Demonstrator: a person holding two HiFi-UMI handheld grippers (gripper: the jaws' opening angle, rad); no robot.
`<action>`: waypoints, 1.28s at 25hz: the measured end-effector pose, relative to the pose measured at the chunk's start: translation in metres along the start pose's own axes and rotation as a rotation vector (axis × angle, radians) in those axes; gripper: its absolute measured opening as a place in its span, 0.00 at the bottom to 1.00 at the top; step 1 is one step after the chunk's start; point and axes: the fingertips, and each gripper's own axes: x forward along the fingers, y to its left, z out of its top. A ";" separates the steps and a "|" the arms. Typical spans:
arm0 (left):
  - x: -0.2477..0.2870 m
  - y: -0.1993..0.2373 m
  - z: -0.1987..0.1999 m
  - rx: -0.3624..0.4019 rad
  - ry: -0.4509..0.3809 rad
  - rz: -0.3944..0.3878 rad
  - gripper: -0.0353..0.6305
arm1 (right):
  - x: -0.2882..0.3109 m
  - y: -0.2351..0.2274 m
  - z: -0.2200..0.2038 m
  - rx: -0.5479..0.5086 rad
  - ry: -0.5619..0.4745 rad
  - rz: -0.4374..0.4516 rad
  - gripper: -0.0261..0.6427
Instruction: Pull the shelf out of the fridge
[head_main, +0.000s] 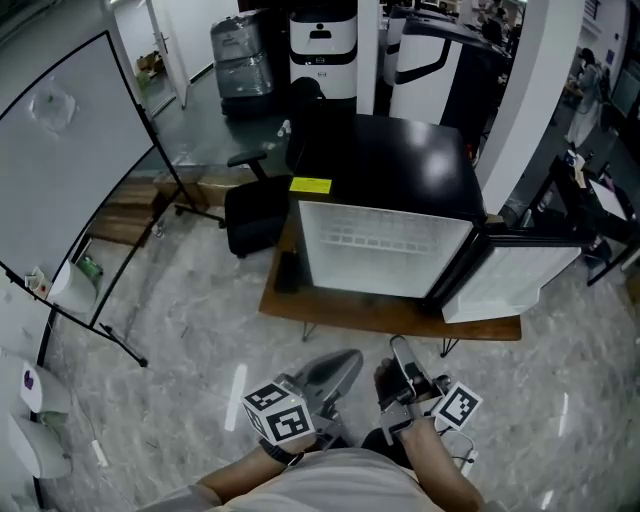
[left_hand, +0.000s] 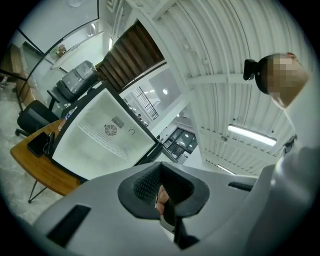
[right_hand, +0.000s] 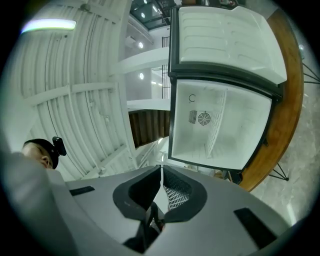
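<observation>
A black mini fridge (head_main: 385, 160) stands on a low wooden table (head_main: 350, 312), its door (head_main: 512, 276) swung open to the right. Its white inside faces me, and a wire shelf (head_main: 378, 238) lies across it. In the left gripper view the shelf (left_hand: 95, 133) shows as a thin line, and in the right gripper view the shelf (right_hand: 216, 129) runs through the cavity. My left gripper (head_main: 338, 366) and right gripper (head_main: 402, 352) are held close to my body, well short of the fridge. The left gripper (left_hand: 160, 165) and right gripper (right_hand: 161, 169) are both shut on nothing.
A black office chair (head_main: 256, 212) stands left of the fridge, a large whiteboard on a stand (head_main: 70, 150) further left. A dark flat object (head_main: 287, 270) lies on the table beside the fridge. White machines (head_main: 322, 45) stand behind. Marbled floor lies between me and the table.
</observation>
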 end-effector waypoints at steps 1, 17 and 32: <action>0.001 0.005 0.004 -0.005 0.003 -0.005 0.06 | 0.006 -0.005 0.002 0.001 -0.012 -0.010 0.07; 0.039 0.071 0.041 -0.016 0.052 0.065 0.06 | 0.096 -0.154 0.082 0.006 -0.112 -0.194 0.08; 0.070 0.124 0.047 -0.061 0.100 0.149 0.06 | 0.150 -0.250 0.126 0.128 -0.187 -0.260 0.18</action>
